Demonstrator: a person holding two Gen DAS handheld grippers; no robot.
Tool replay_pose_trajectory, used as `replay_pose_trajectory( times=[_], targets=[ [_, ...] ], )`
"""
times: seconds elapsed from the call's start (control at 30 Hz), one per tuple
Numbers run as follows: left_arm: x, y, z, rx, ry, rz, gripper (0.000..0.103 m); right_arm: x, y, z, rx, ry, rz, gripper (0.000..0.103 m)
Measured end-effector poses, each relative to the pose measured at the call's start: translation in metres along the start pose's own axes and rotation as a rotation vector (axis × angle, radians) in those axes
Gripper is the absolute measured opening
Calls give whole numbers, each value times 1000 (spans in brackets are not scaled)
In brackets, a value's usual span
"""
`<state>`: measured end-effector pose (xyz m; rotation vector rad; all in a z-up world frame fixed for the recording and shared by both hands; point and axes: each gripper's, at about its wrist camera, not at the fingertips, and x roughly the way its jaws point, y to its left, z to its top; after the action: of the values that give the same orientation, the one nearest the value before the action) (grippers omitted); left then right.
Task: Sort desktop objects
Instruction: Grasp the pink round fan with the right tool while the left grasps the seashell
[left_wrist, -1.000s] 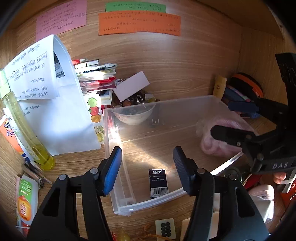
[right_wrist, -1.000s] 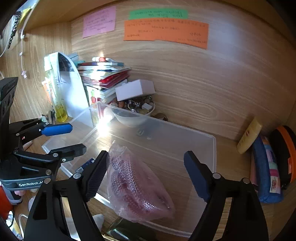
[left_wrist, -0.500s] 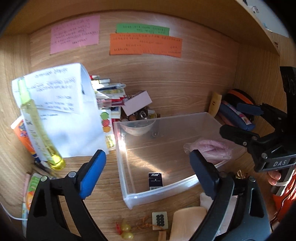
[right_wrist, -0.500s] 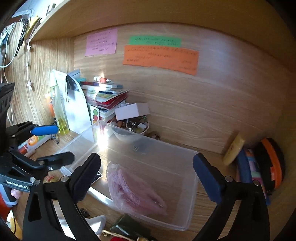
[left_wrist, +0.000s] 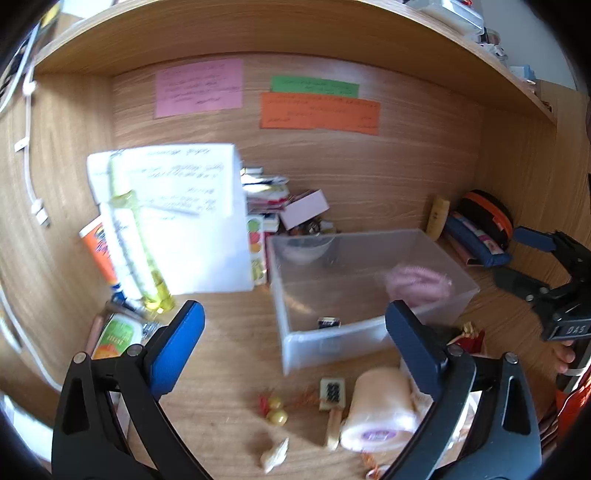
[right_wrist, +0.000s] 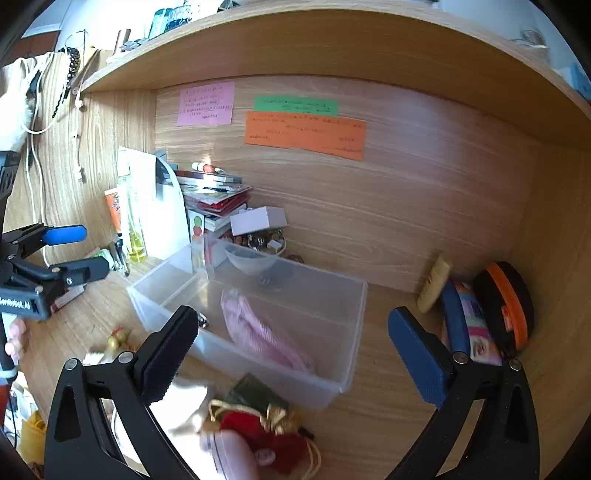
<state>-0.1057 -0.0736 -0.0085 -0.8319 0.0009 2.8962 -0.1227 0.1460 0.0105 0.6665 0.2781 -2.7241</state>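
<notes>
Clutter covers the wooden desk (left_wrist: 229, 354), and in its middle sits a clear plastic bin (left_wrist: 321, 343) holding a pink bagged bundle (left_wrist: 417, 286) toward its right side and a small black box (left_wrist: 328, 323) against its near wall. Both tools have just been spreading their jaws, and nothing lies between either pair. The left gripper (left_wrist: 295, 343) stands wide apart and empty, poised above the desk just in front of the bin's near wall; the right gripper (right_wrist: 291, 350) is likewise splayed wide and holds nothing, its fingers framing the bin (right_wrist: 332, 384) and the pink bundle (right_wrist: 258, 332) from above the near right corner. On the desk before the bin lie a pale roll (left_wrist: 376, 413), a small brush (left_wrist: 332, 397), yellow beads (left_wrist: 277, 415) and a red and gold pouch (right_wrist: 273, 428). A white sheet of paper (left_wrist: 192, 221) and a yellow bottle (left_wrist: 133, 236) stand left of the bin; coloured notes (left_wrist: 319, 112) are stuck to the back panel
</notes>
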Motion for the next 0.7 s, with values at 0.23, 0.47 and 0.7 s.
replay_pose_trajectory(
  times=[0.23, 0.47, 0.7],
  targets=[
    [-10, 19, -30, -30, 53, 45, 100, -14, -12, -33, 38, 54, 13, 102],
    [-13, 28, -65, -38, 111, 93, 100, -20, -15, -70, 88, 133, 85, 102],
    [-16, 24, -96, -10, 148, 108, 83, -25, -5, -96, 58, 159, 99, 102]
  ],
)
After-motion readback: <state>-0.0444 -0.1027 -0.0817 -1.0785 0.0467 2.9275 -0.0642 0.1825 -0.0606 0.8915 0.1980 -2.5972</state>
